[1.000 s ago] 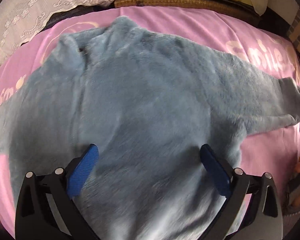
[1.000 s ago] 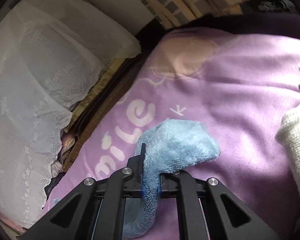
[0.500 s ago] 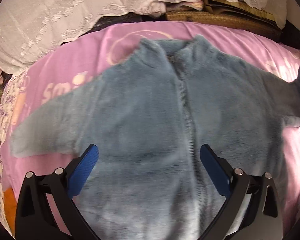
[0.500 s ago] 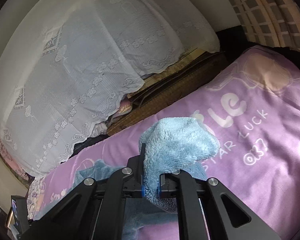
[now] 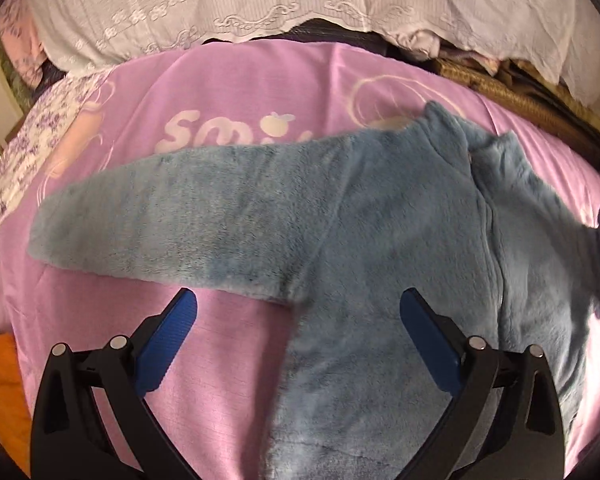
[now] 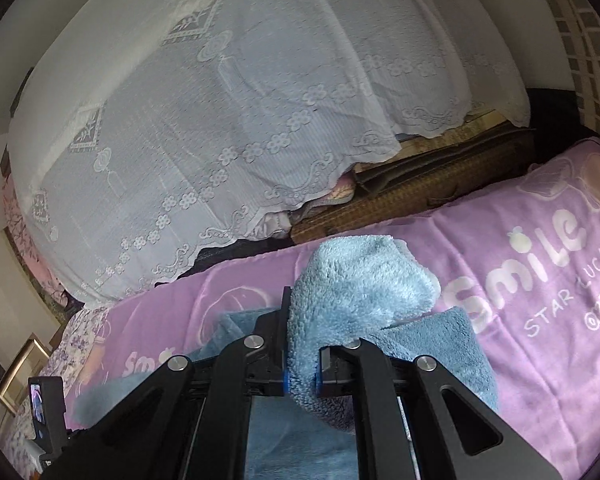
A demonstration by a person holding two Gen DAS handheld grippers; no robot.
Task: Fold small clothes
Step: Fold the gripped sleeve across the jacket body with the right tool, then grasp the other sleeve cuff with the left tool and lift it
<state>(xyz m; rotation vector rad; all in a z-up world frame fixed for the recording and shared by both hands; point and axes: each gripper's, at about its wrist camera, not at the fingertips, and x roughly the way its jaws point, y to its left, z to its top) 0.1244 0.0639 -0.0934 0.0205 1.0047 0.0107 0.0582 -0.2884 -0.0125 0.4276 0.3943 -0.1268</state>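
The right gripper (image 6: 302, 364) is clenching the fluffy blue fleece jacket's (image 5: 380, 240) sleeve cuff (image 6: 352, 288); the left gripper (image 5: 298, 336), jaws released, is hovering at six o'clock over the plush pink blanket (image 5: 240, 96).

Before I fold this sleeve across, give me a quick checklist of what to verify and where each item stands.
1. Right gripper clamped on the blue sleeve cuff: ok.
2. Left gripper open and holding nothing: ok.
3. Other sleeve lying flat on the pink blanket: ok.
4. Blue fleece jacket body spread flat, zip side up: ok.
5. Jacket hem straight: cannot tell, it is hidden behind the left gripper.
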